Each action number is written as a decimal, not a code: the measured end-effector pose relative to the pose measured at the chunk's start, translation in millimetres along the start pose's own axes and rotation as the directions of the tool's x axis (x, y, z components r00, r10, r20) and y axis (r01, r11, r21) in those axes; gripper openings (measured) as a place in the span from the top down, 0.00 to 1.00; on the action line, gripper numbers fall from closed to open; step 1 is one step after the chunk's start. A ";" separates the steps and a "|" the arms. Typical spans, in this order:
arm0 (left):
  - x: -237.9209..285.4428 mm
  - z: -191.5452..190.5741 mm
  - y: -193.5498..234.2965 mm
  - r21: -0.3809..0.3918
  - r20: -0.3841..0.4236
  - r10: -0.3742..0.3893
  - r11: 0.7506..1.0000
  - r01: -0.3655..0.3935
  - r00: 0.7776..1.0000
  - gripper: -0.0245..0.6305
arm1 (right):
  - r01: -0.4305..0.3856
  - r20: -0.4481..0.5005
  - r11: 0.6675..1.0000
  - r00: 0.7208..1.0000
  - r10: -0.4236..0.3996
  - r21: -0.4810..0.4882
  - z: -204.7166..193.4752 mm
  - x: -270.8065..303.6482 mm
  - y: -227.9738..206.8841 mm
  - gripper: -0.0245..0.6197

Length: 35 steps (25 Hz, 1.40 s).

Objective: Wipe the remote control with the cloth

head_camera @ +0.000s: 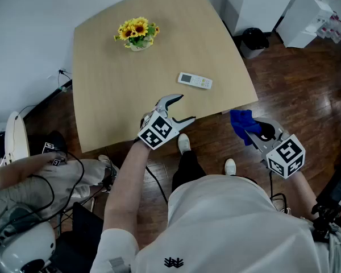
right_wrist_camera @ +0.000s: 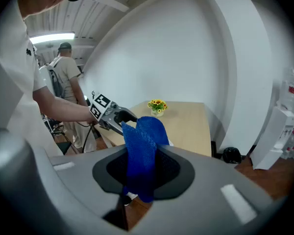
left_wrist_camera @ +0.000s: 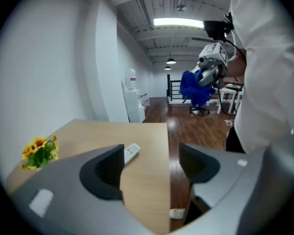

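Note:
A white remote control [head_camera: 195,81] lies flat on the light wooden table [head_camera: 108,95], right of its middle; it also shows small in the left gripper view [left_wrist_camera: 131,152]. My left gripper [head_camera: 180,109] hovers open over the table's near edge, short of the remote, nothing between its fingers. My right gripper [head_camera: 251,131] is off the table to the right, over the floor, shut on a blue cloth [head_camera: 241,122]. The cloth [right_wrist_camera: 143,148] stands up bunched between the jaws in the right gripper view. My left gripper [right_wrist_camera: 118,117] is also visible there.
A small pot of yellow sunflowers [head_camera: 138,34] stands at the table's far side. A black waste bin [head_camera: 254,41] sits on the dark wooden floor beyond the right corner. Bags and cables [head_camera: 51,169] lie at the left. A person with a backpack [right_wrist_camera: 68,82] stands behind.

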<state>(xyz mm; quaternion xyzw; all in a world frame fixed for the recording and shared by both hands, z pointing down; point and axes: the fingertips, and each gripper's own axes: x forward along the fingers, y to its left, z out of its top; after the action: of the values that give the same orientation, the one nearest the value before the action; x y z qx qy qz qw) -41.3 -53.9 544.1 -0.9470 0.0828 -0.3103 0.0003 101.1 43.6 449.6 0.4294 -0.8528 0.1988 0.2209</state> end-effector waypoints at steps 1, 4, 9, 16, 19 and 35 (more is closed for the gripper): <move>8.0 -3.2 20.0 0.023 -0.015 -0.016 1.000 0.016 1.000 0.42 | 0.002 -0.003 1.000 1.000 -0.002 0.003 8.2 10.7 -0.8 0.83; 37.1 -20.0 75.5 0.091 -0.063 -0.066 0.993 0.072 0.996 0.41 | 0.019 -0.016 1.000 1.000 -0.019 0.010 27.1 45.9 -3.4 0.83; 93.5 -52.7 108.8 0.170 -0.119 -0.193 0.963 0.211 0.974 0.39 | 0.097 -0.053 0.993 0.994 -0.093 0.068 32.5 76.2 0.4 0.83; 133.0 -66.8 110.4 0.297 -0.174 -0.325 0.883 0.364 0.930 0.39 | 0.226 -0.120 0.963 0.971 -0.209 0.149 23.7 76.6 -1.4 0.83; 141.4 -70.9 107.9 0.332 -0.205 -0.369 0.845 0.419 0.907 0.39 | 0.257 -0.138 0.951 0.962 -0.235 0.170 20.5 78.8 -0.9 0.83; 148.5 -77.8 94.2 0.261 -0.226 -0.467 0.816 0.515 0.855 0.54 | 0.286 -0.172 0.940 0.951 -0.256 0.186 30.8 94.8 11.6 0.83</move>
<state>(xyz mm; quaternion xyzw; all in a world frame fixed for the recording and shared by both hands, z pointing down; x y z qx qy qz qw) 16.1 -166.1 689.3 -0.8973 -0.2154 -0.3800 0.0637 34.7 -27.4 474.4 0.5482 -0.7415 0.2856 0.2611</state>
